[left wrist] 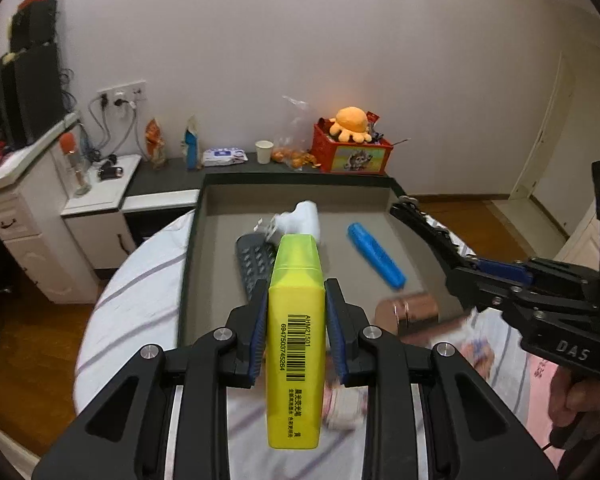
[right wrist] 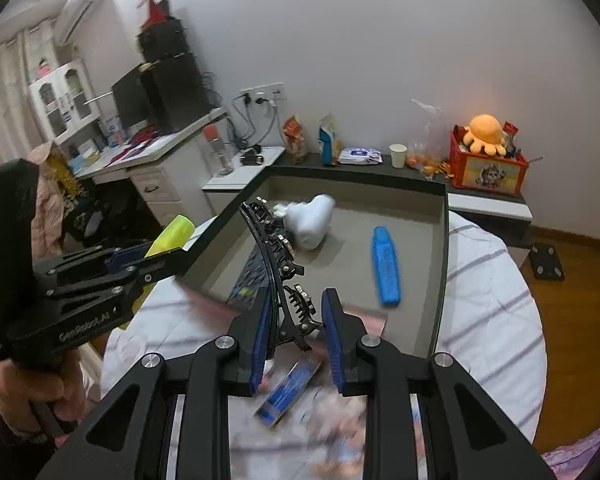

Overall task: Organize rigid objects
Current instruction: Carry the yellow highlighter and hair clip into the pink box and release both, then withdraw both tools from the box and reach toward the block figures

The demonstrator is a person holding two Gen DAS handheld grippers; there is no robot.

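My left gripper (left wrist: 296,300) is shut on a yellow highlighter (left wrist: 296,320), held lengthwise over the near edge of the grey tray (left wrist: 204,264). My right gripper (right wrist: 294,312) is shut on a black hair clip (right wrist: 278,264), which juts forward over the tray; the clip also shows in the left wrist view (left wrist: 424,232). Inside the tray lie a blue case (left wrist: 376,256), a white bottle (left wrist: 304,216) and a dark remote (left wrist: 254,264). A copper cylinder (left wrist: 408,314) lies at the tray's near edge.
The tray sits on a striped white cloth (right wrist: 492,304) over a round table. A blue card (right wrist: 288,392) lies on the cloth below my right gripper. Behind the tray a dark ledge holds a red box with an orange plush (left wrist: 352,148), a paper cup (left wrist: 264,151) and snack bags.
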